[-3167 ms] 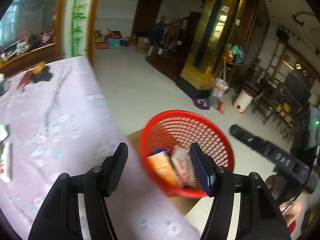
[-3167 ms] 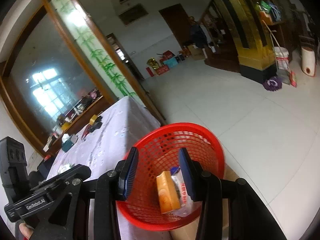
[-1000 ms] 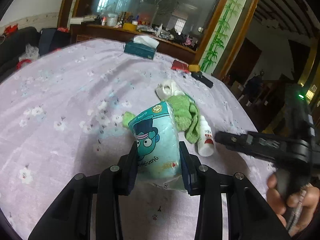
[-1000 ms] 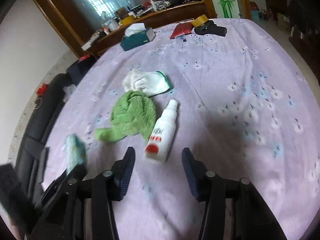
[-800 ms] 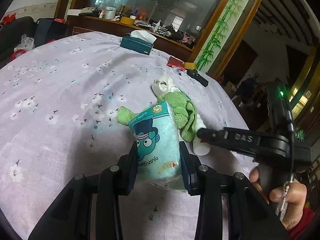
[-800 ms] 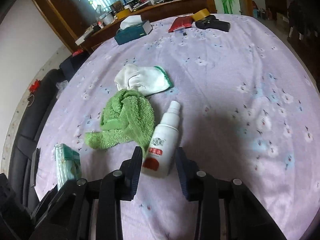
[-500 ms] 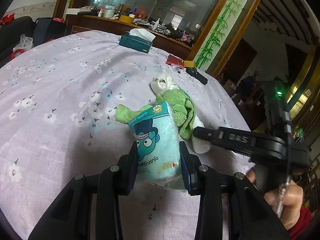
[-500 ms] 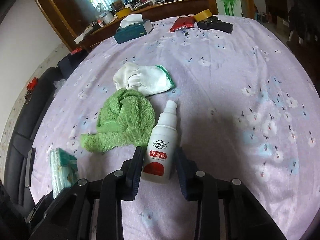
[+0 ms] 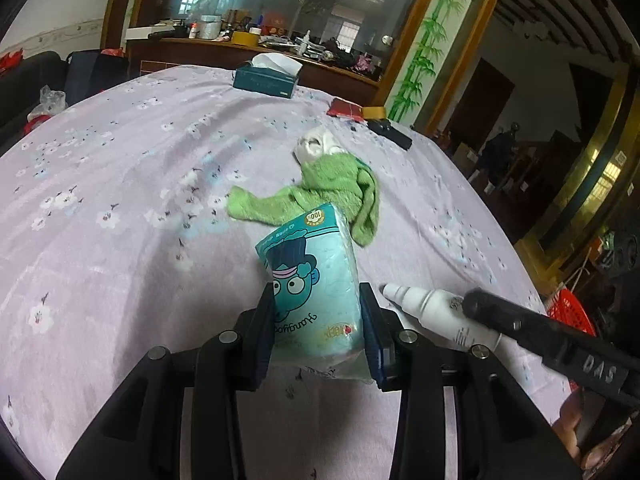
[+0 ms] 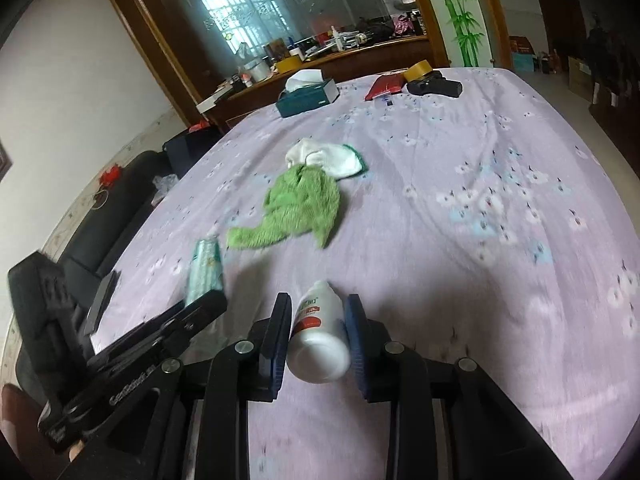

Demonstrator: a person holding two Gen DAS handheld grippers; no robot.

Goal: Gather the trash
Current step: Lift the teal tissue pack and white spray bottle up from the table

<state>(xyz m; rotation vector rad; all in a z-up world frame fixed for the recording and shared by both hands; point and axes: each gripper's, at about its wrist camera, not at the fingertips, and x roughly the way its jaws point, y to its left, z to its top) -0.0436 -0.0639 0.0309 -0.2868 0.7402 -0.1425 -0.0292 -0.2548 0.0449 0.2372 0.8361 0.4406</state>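
Both tools are matte black plastic. The left gripper [image 9: 318, 334] has two thick, angular arms that widen toward the near edge, each carrying round silver screw heads at its joints. Its fingers [image 9: 374, 336] end in flat, ribbed pads with a dark blue tint. The right gripper [image 10: 318, 338] is built alike: black arms, silver screws, blue-black ribbed pads. Seen from the side in the left wrist view, its long black body bears pale raised letters, "DAS". In the right wrist view the left tool's side shows white lettering too blurred to read, with a boxy black block behind it.
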